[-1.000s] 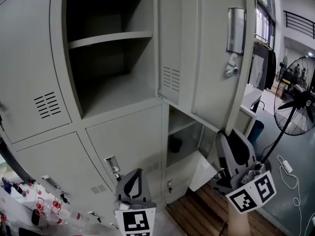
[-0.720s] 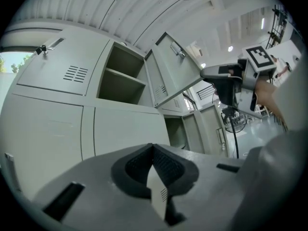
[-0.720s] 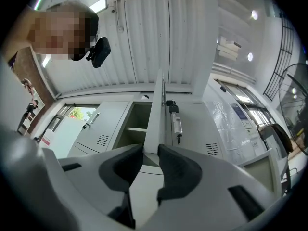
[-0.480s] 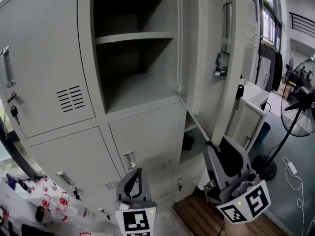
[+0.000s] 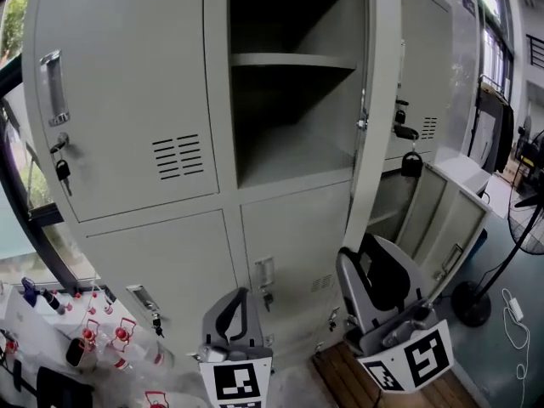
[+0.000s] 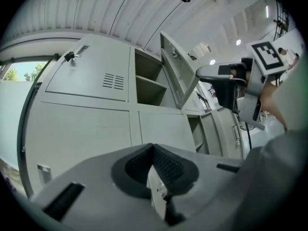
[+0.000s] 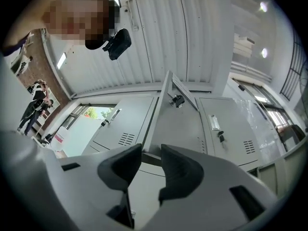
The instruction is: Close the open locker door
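The grey locker bank fills the head view. Its upper middle compartment (image 5: 289, 100) stands open with one shelf inside. The open door (image 5: 375, 100) juts out edge-on at the compartment's right side; it also shows as a slanted panel (image 6: 175, 78) and as a panel with a latch (image 7: 175, 121). My right gripper (image 5: 365, 266) is low, just below and in front of the door's bottom edge, apart from it. Its jaws (image 7: 150, 153) are opening with nothing between them. My left gripper (image 5: 234, 304) hangs lower left, before the bottom lockers, with its pads (image 6: 153, 150) together.
A lower locker door (image 5: 446, 215) at the right also stands open, tilted outward. Keys hang from the upper left door's lock (image 5: 62, 170). Several bottles (image 5: 93, 342) sit at the bottom left. A standing fan (image 5: 527, 228) and cables are at the right on the floor.
The head view has swung, so the lockers slid right and the open door went from showing its face to edge-on. The right gripper sits lower and further left in the view.
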`<state>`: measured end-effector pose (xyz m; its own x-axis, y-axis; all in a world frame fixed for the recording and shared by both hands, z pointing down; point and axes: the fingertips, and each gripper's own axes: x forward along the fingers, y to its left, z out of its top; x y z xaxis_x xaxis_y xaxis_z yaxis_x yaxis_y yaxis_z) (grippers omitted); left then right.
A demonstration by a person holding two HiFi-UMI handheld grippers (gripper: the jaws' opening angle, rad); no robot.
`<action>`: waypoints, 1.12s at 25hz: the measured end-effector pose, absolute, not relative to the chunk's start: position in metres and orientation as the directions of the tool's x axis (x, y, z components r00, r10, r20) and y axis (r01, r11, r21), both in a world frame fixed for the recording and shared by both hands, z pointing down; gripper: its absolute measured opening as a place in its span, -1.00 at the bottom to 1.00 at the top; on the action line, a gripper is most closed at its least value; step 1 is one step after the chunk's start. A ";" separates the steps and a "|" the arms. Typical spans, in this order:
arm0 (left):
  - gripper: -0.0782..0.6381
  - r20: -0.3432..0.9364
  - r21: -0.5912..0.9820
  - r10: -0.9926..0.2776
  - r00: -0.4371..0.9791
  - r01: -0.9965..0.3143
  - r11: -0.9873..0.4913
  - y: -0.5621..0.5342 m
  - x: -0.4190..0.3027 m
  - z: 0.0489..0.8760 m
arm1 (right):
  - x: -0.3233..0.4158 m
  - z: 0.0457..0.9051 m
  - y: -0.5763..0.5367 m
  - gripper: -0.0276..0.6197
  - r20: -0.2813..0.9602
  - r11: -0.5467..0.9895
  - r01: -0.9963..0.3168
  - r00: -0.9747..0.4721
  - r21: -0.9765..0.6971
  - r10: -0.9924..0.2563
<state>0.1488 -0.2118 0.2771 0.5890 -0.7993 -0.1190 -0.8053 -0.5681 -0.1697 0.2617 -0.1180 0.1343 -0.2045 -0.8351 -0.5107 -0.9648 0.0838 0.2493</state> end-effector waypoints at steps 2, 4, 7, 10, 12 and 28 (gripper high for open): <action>-0.78 -0.123 -0.167 -0.809 0.575 -0.815 -0.554 -0.215 0.139 0.276 | 0.252 0.134 -0.128 -0.50 -0.508 0.108 -0.962 -0.225 0.249 -0.831; -0.78 -0.124 -0.171 -0.819 0.561 -0.825 -0.539 -0.218 0.129 0.274 | 0.244 0.134 -0.140 -0.53 -0.505 0.134 -0.959 -0.246 0.248 -0.827; -0.78 -0.128 -0.177 -0.835 0.535 -0.841 -0.512 -0.221 0.114 0.273 | 0.233 0.134 -0.157 -0.55 -0.497 0.164 -0.955 -0.271 0.248 -0.824; -0.78 -0.127 -0.171 -0.857 0.500 -0.862 -0.478 -0.226 0.098 0.274 | 0.224 0.134 -0.174 -0.56 -0.494 0.190 -0.952 -0.289 0.240 -0.820; -0.78 -0.124 -0.171 -0.869 0.479 -0.873 -0.457 -0.230 0.089 0.275 | 0.220 0.134 -0.183 -0.56 -0.491 0.206 -0.950 -0.298 0.234 -0.818; -0.78 -0.122 -0.178 -0.923 0.364 -0.923 -0.340 -0.243 0.047 0.275 | 0.210 0.131 -0.276 -0.77 -0.414 0.354 -0.934 -0.340 0.044 -0.845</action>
<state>0.0470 -0.2435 0.2749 0.3638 -0.9235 -0.1219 -0.9233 -0.3402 -0.1783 0.2096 -0.2757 0.1305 -0.3395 -0.8446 -0.4140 -0.9343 0.3538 0.0444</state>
